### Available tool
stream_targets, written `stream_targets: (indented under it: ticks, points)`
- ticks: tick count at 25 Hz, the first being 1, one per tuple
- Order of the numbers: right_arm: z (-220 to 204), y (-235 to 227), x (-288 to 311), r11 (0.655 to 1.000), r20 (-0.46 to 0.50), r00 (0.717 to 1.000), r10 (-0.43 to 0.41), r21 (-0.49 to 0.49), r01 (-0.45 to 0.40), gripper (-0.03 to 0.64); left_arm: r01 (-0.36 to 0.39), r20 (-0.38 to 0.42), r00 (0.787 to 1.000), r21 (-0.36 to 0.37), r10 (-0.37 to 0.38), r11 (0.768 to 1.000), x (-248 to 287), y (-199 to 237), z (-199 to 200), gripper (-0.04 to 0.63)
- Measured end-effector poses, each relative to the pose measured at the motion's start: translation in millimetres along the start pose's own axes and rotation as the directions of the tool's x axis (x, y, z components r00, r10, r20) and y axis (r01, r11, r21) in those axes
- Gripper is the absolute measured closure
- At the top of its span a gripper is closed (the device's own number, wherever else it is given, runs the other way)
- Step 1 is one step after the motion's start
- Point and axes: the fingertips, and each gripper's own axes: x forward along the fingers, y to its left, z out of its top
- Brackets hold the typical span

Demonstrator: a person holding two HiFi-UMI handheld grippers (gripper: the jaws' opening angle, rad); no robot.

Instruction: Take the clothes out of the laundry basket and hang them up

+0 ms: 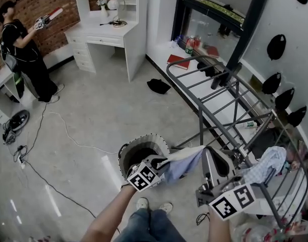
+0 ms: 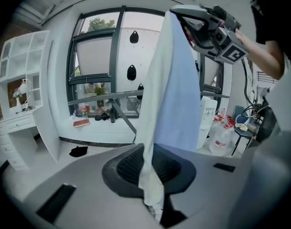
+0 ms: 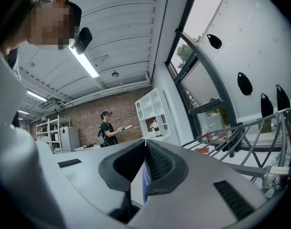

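Nearest the viewer, the left gripper (image 2: 149,167) has its jaws pressed onto the lower part of a pale blue and white cloth (image 1: 185,161), which runs down between the two dark pads. The right gripper (image 3: 145,163) stands just beside it at about the same height. Its jaws are closed tight on a thin edge of the same cloth, so that the fabric is strung between the two tools. In the left gripper view the cloth hangs in a long fold from the right gripper's tip down into the left jaws.

Directly beneath the left gripper a round laundry basket (image 1: 143,136) stands on the floor (image 1: 93,110). The cloth is held clear above the basket's rim. The holder's shoes (image 1: 154,204) are just on the near side of the basket.

To the right stands a grey metal drying rack (image 1: 200,120). A checked garment (image 1: 267,163) is draped over bars at the rack's near right end.

Farther off, a white cable (image 1: 68,132) trails across the floor and a black item (image 1: 159,85) lies near the rack's far end. A red book (image 1: 178,60) rests on the window ledge behind it.

At the far side, a white desk (image 1: 106,34) stands against the wall. Beside it, in front of a brick wall, is another person (image 1: 22,49) in dark clothes.
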Motion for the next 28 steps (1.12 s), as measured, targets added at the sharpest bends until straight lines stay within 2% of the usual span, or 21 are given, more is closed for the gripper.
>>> stream_targets:
  ticks: [3, 6, 10, 19, 28]
  points:
    - [4, -6, -9, 1.000, 0.011, 1.000, -0.026, 0.004, 0.026, 0.607, 0.016, 0.004, 1.000, -0.025, -0.016, 1.000, -2, -5, 7, 0.561]
    - [10, -10, -21, 0.998, 0.030, 0.998, -0.055, 0.003, 0.055, 0.607, 0.015, 0.011, 1.000, -0.048, -0.014, 0.999, -14, -5, 19, 0.566]
    - [23, -20, -37, 0.995, 0.075, 0.992, -0.101, 0.004, 0.101, 0.607, -0.013, 0.057, 0.998, -0.043, 0.016, 0.999, -41, 3, 52, 0.568]
    - [60, -41, -74, 0.976, 0.158, 0.964, -0.214, -0.015, 0.219, 0.607, -0.118, 0.211, 0.972, 0.039, 0.107, 0.992, -113, 28, 187, 0.568]
    - [127, -54, -101, 0.945, 0.263, 0.925, -0.275, -0.101, 0.310, 0.606, -0.120, 0.360, 0.931, 0.141, 0.062, 0.983, -132, 27, 319, 0.568]
